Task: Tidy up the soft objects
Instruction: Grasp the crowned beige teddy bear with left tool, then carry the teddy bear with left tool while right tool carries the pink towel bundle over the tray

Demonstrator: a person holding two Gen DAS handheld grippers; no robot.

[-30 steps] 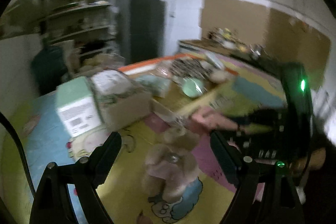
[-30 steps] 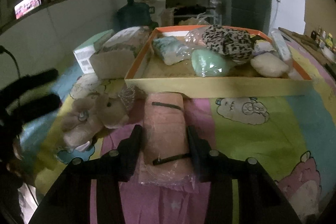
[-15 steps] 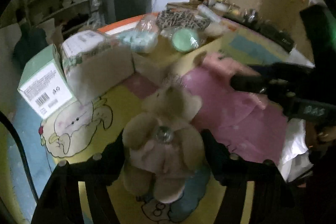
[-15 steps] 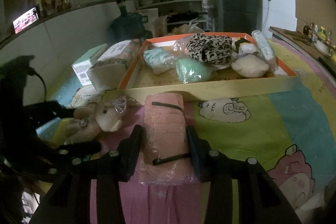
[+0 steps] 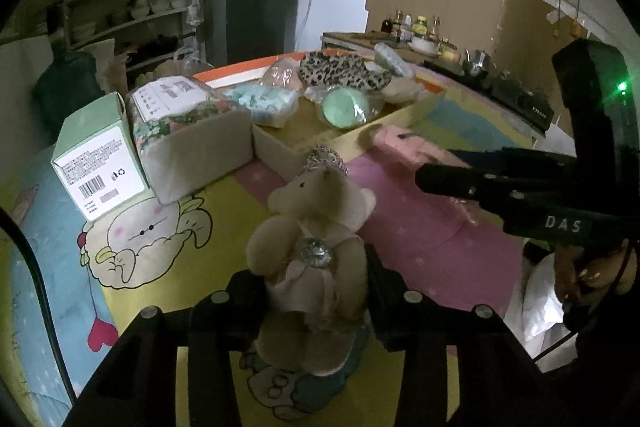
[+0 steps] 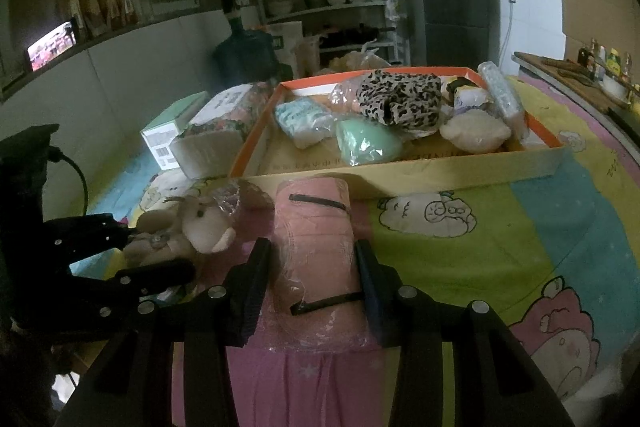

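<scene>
On the mat before the tray [image 6: 400,179], the left gripper [image 5: 316,291] is closing around the light, squashy bear [image 5: 312,251] at its waist, while the right gripper [image 6: 312,279] clamps the soft pink roll [image 6: 320,247].

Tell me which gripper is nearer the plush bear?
Left. The left gripper straddles the plush bear, jaws closing around it; the right gripper is beside it, on the pink roll.

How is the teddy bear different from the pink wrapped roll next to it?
The teddy bear is beige and fuzzy, with a crown and a gem; the pink roll is smooth, plastic-wrapped and black-banded. The bear sits between the closing left tool; the roll is gripped by the right tool. Both lie on the cartoon mat, outside the tray.
</scene>
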